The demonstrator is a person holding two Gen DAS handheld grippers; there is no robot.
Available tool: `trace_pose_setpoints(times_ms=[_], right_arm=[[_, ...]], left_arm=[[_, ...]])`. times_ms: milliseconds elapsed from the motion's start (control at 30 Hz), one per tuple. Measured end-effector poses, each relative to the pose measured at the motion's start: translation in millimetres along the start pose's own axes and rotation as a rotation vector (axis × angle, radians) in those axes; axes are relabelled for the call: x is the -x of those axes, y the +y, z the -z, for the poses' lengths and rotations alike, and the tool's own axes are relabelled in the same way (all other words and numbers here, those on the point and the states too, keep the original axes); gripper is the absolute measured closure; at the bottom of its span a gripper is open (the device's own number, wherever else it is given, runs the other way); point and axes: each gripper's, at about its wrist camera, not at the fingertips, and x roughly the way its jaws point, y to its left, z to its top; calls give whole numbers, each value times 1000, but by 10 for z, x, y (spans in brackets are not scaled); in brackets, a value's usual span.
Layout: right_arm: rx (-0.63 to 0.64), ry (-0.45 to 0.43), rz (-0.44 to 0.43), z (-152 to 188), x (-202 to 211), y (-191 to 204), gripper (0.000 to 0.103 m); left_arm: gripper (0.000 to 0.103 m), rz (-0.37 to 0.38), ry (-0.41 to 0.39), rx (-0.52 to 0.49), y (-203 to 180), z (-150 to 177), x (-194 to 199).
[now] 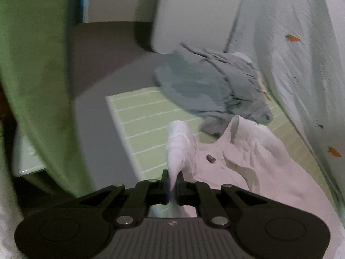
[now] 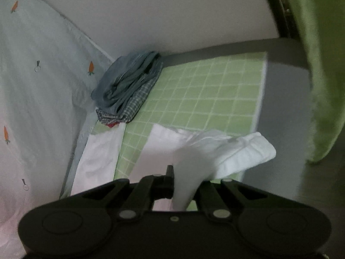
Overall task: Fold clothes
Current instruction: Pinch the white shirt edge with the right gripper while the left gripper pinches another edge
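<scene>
Left wrist view: left gripper (image 1: 172,178) has its fingers pinched tight on a twisted peak of the white shirt (image 1: 237,151). Shirt has a collar and a dark button; it spreads to the right and toward the camera, over the green checked mat (image 1: 140,120). Beyond the shirt, a crumpled grey-blue pile of clothes (image 1: 211,84) lies on the mat's far end, against a pale sheet with small carrot prints (image 1: 301,54). Green curtain (image 1: 36,75) hangs at left. Grey surface (image 1: 103,64) borders the mat. View is blurred.

Right wrist view: right gripper (image 2: 185,177) is clamped on a gathered fold of the same white shirt (image 2: 237,149). Only the left finger (image 2: 170,172) shows; cloth covers the other. Shirt lies across the near end of the mat (image 2: 194,90), one bunched part reaching its right edge. Pile of clothes (image 2: 129,86), grey-blue over checked fabric, sits in the far left corner beside the carrot sheet (image 2: 38,75). Curtain (image 2: 319,64) hangs at right.
</scene>
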Motion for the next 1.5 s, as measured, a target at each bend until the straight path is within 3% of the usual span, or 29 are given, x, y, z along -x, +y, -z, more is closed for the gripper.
trace_pose_setpoints(times_ms=[133, 333, 500, 833, 967, 1100, 1267, 1500], right_arm=[[53, -6, -12, -48, 175, 82, 101], [31, 11, -78, -44, -159, 257, 101], [102, -11, -100, -118, -285, 554, 101], [131, -135, -234, -306, -367, 1256, 101], [161, -165, -262, -349, -528, 1546, 101], [168, -149, -251, -336, -865, 1791, 101], [222, -145, -177, -281, -1219, 2214, 101], [438, -81, -197, -239, -1956, 3261, 101]], left_arm=[[96, -42, -18, 29, 46, 20, 154], [97, -105, -46, 73, 114, 50, 386], [97, -153, -68, 107, 151, 72, 560], [96, -81, -120, 119, -312, -138, 598], [96, -51, -144, 102, -552, -211, 468], [96, -87, -92, 132, -741, -210, 133], [96, -102, -77, 128, -1008, -253, -143], [96, -107, -59, 111, -1479, -530, -690]])
